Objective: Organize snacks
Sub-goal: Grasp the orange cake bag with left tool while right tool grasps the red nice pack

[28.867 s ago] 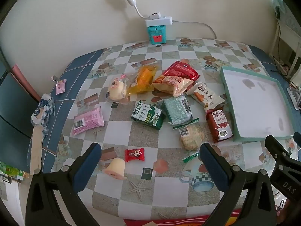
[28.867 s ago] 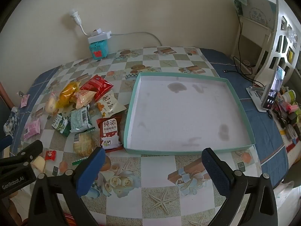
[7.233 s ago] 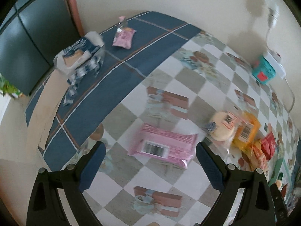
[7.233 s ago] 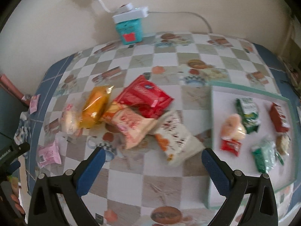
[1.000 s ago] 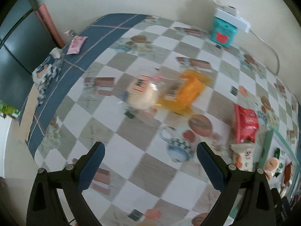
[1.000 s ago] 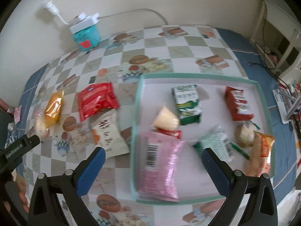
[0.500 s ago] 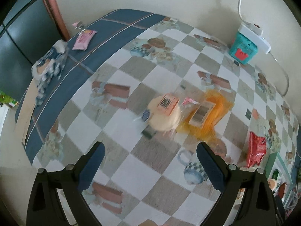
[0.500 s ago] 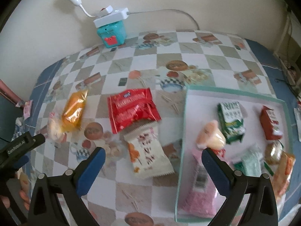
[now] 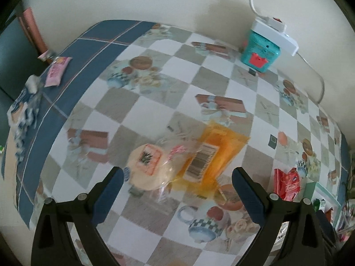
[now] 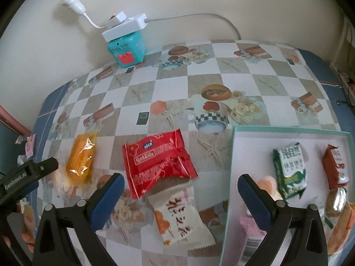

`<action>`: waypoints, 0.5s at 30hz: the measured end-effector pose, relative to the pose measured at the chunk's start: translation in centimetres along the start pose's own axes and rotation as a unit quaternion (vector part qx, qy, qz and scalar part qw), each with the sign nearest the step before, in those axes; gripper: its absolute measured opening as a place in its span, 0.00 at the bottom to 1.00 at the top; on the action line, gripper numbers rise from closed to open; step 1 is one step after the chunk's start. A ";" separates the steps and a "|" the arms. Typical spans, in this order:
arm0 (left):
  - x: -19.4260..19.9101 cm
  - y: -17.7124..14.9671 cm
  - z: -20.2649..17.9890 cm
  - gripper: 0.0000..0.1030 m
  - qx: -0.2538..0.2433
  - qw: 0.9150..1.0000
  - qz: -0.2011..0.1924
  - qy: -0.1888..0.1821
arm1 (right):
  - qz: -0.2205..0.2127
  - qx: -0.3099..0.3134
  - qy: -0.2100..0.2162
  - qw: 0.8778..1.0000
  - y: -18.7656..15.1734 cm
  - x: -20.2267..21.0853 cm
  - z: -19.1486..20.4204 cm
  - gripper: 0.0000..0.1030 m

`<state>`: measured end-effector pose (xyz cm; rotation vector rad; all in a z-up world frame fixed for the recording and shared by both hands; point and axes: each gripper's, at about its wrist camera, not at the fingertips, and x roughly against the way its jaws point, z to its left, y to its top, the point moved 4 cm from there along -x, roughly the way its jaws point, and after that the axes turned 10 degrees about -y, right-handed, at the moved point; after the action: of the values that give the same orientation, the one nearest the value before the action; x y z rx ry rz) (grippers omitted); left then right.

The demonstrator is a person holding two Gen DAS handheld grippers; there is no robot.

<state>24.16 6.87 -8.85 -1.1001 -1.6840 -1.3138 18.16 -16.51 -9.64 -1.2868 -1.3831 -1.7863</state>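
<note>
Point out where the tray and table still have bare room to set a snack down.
Free: the tray's far strip, between its back rim and the green packet; also the tablecloth between the teal box and the red packet. Crowded: the tray's near part and the red and white packet overlap.

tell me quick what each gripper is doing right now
Left gripper: open, holding nothing, above the round bun.
Right gripper: open, holding nothing, above the red packet.

Bare cloth [image 9: 155, 93] w/ free room; orange pkt [image 9: 213, 155] overlaps bun [image 9: 148, 168]
</note>
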 end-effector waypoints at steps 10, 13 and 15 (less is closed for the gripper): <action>-3.4 0.6 -2.4 0.95 -0.034 0.999 0.011 0.007 | -0.001 0.039 0.008 0.999 0.2 -2.4 2.4 1.00; -3.9 0.7 -2.7 0.95 -0.044 0.999 0.006 0.022 | 0.005 0.042 0.016 0.999 0.1 -3.3 2.7 1.00; -4.0 0.7 -2.7 0.95 -0.050 0.998 0.003 0.024 | 0.007 0.040 0.022 0.999 0.1 -3.8 2.9 1.00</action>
<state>26.42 3.52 -11.58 -1.1201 -1.5946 -1.4228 20.82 -14.36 -12.99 -1.2059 -1.4030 -1.7218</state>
